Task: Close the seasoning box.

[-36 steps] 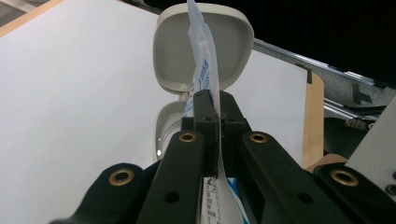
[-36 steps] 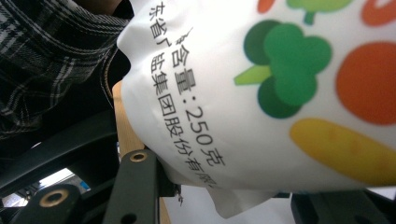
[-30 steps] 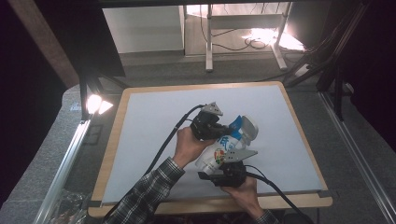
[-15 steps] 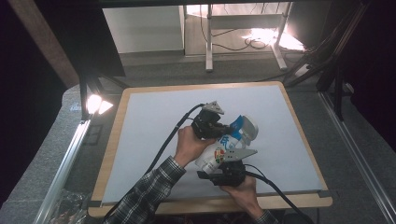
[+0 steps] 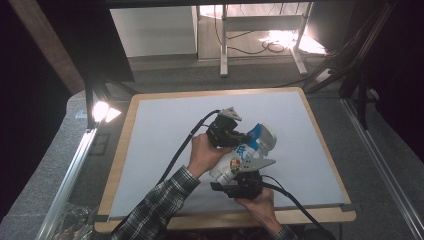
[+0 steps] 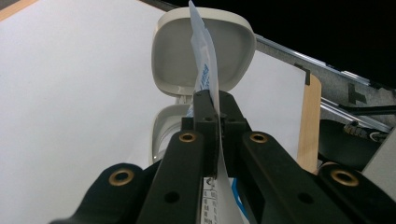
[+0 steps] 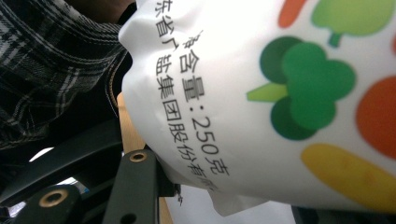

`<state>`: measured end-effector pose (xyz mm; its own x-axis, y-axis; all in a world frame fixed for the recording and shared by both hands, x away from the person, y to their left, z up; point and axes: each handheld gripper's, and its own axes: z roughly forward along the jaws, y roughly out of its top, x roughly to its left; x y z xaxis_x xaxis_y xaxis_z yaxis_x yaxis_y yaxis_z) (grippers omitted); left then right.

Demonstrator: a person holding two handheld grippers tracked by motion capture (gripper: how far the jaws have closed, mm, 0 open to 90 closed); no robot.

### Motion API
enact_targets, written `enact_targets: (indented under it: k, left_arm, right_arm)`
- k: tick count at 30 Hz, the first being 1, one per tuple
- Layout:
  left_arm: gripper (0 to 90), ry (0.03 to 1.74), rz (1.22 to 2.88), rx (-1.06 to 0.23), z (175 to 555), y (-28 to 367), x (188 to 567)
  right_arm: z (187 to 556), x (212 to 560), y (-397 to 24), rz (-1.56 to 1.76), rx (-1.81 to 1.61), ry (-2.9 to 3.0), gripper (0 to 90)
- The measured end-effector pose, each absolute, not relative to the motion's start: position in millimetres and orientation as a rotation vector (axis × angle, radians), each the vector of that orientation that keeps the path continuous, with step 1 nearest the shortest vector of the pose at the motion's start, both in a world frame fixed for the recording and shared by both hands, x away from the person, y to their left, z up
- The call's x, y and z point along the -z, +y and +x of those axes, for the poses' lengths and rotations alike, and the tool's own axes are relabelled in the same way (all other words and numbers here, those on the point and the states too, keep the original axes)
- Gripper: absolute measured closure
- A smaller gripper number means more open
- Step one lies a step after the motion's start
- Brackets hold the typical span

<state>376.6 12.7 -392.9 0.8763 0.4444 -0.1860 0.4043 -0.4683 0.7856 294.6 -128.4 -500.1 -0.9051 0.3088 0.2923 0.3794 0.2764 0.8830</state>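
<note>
L gripper (image 6: 212,100) has its jaws pinched fully together on the thin top edge of a white plastic salt pouch (image 6: 201,56), the film standing up between the pads as a flat flap w/ blue print; just beyond it sits a pale container w/ hinged lid (image 6: 203,51) flipped open, its lower rim close under the flap. R gripper (image 7: 224,196) has its jaws part-way apart around the fat lower body of the same pouch (image 7: 261,107), the near jaw touching the bag's bottom corner; the far jaw is hidden behind the bag, so whether it presses can't be told for sure, but it reads as a hold. In the high view the pouch (image 5: 240,157) hangs between the two grippers, L gripper (image 5: 239,137) above, R gripper (image 5: 239,181) below, over the near-right part of the white table mat (image 5: 165,125), blue end toward the container (image 5: 267,137). A plaid sleeve (image 5: 155,207) comes in from the bottom. Judgement: pouch is soft, slack film w/ loose grains inside, moderately heavy, contents shift when tilted; film is slick, so the sealed edge is the firm place for a pinch, and the bulging body needs a wide gentle clasp, else it sags or slips
</note>
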Motion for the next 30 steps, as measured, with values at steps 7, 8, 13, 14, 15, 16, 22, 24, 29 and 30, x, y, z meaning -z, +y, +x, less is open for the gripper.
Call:
enact_targets:
  k: [7, 8, 13, 14, 15, 16, 22, 24, 29, 30]
  left_arm:
    - [89.2, 0.617, 2.112, -0.050, 377.6, 12.2, 392.7]
    - [89.2, 0.616, 2.113, -0.050, 377.7, 12.1, 392.6]
    - [89.2, 0.617, 2.116, -0.050, 378.1, 12.0, 392.2]
    - [89.2, 0.617, 2.116, -0.049, 378.2, 12.1, 392.2]
    - [89.2, 0.617, 2.116, -0.050, 378.3, 12.1, 392.1]
    - [89.2, 0.617, 2.115, -0.049, 378.4, 12.0, 392.0]
    - [89.2, 0.615, 2.114, -0.049, 378.5, 11.5, 391.8]
    - [89.2, 0.613, 2.114, -0.048, 378.6, 11.4, 391.9]
    - [89.1, 0.613, 2.113, -0.048, 378.8, 11.2, 392.1]
    - [89.2, 0.613, 2.113, -0.047, 378.8, 11.1, 392.0]
  right_arm:
    - [295.2, 499.3, -128.8, -0.664, 1.730, -2.454, 57.5]
    - [295.2, 499.4, -128.3, -0.663, 1.736, -2.449, 57.5]
    - [295.1, 498.7, -128.3, -0.661, 1.734, -2.454, 57.4]
    - [295.1, 498.6, -128.2, -0.661, 1.734, -2.454, 57.4]
    - [295.1, 498.4, -128.2, -0.661, 1.734, -2.454, 57.4]
    - [295.1, 498.2, -128.2, -0.662, 1.735, -2.454, 57.4]
    - [294.8, 497.3, -127.7, -0.662, 1.736, -2.456, 57.4]
    - [294.8, 496.9, -127.4, -0.662, 1.735, -2.459, 57.4]
    - [294.8, 496.7, -126.9, -0.657, 1.734, -2.473, 57.4]
    - [294.7, 496.5, -126.7, -0.657, 1.734, -2.476, 57.4]
